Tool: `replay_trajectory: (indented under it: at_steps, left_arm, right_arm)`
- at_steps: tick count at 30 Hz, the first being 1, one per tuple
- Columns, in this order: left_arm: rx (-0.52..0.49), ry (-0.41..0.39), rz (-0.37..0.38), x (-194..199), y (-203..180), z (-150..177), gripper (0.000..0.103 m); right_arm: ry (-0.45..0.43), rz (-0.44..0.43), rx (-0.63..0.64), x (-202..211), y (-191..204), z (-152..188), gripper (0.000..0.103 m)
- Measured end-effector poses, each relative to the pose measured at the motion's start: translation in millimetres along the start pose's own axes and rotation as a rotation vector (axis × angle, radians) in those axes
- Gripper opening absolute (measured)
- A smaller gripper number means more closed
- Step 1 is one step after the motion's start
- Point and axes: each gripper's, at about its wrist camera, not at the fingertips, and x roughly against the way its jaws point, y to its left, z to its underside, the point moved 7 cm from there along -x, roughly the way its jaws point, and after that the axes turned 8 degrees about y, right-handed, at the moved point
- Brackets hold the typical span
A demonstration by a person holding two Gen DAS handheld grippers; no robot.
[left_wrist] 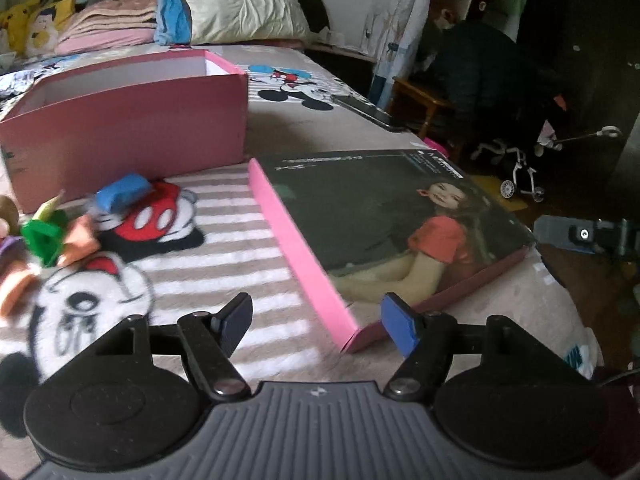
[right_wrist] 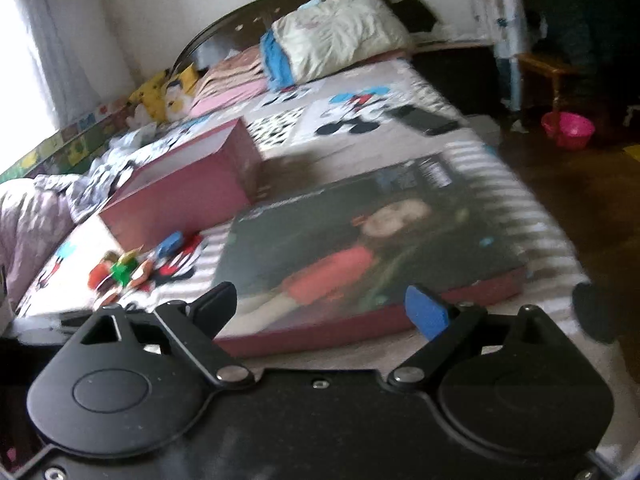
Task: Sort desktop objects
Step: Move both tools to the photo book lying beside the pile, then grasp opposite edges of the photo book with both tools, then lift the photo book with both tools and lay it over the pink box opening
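A bed (left_wrist: 224, 216) covered with a striped cartoon-mouse blanket carries everything here. The left hand-held gripper (left_wrist: 316, 322) hovers low over the blanket with its jaws apart and nothing between them, just short of the near corner of a flat box lid (left_wrist: 384, 216) that lies picture-side up, showing a child in an orange top, with pink sides. The right hand-held gripper (right_wrist: 322, 308) also stands open and empty, its fingers spread before the near long edge of the same box lid (right_wrist: 360, 248); this view is blurred. Behind the lid, near its far left corner, sits the open pink box (left_wrist: 128, 128), upright. The small toys (left_wrist: 60, 236) lie in a loose cluster on the blanket in front of the box and left of the lid: a blue piece (left_wrist: 122, 192), a green one (left_wrist: 40, 238) and orange ones among them, all outside the box. A dark phone (left_wrist: 364, 110) rests near the bed's far right edge, well apart from the toys. Pillows and folded bedding (left_wrist: 224, 8) are stacked at the headboard.
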Motion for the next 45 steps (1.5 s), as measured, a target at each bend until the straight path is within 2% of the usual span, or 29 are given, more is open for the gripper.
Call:
replay_trajectory:
  at_steps: [6,9,13,16,18,24,28,33,38,45]
  left_arm:
    - [0.036,0.017,0.020,-33,-9,-19,0.070]
    - [0.069,0.039,0.036,-48,-9,-25,0.070]
    - [0.109,0.055,0.050,-63,-8,-34,0.075]
    - [0.108,0.066,0.056,-69,-10,-39,0.075]
    - [0.093,0.072,0.056,-71,-13,-40,0.075]
    - [0.038,0.075,0.095,-58,-21,-36,0.075]
    - [0.003,0.058,0.142,-40,-28,-36,0.075]
    - [-0.015,0.000,0.167,-9,-28,-44,0.075]
    - [0.016,-0.057,0.154,23,-4,-54,0.075]
    - [0.057,-0.127,0.094,61,49,-73,0.075]
  right_arm:
    - [-0.034,0.145,-0.023,-21,-60,-22,0.092]
    - [-0.027,0.166,-0.065,-34,-88,-27,0.092]
    - [0.002,0.144,-0.081,-53,-107,-30,0.092]
    - [0.031,0.030,-0.105,-66,-111,-32,0.092]
    - [0.059,-0.026,-0.099,-72,-107,-31,0.092]
    - [0.077,0.004,-0.027,-57,-94,-20,0.093]
    - [0.055,0.053,-0.003,-32,-85,-13,0.093]
    - [-0.009,0.072,0.020,1,-66,-18,0.093]
    - [-0.059,0.055,0.072,18,-32,-33,0.093]
    - [-0.080,-0.023,0.132,-4,24,-61,0.093]
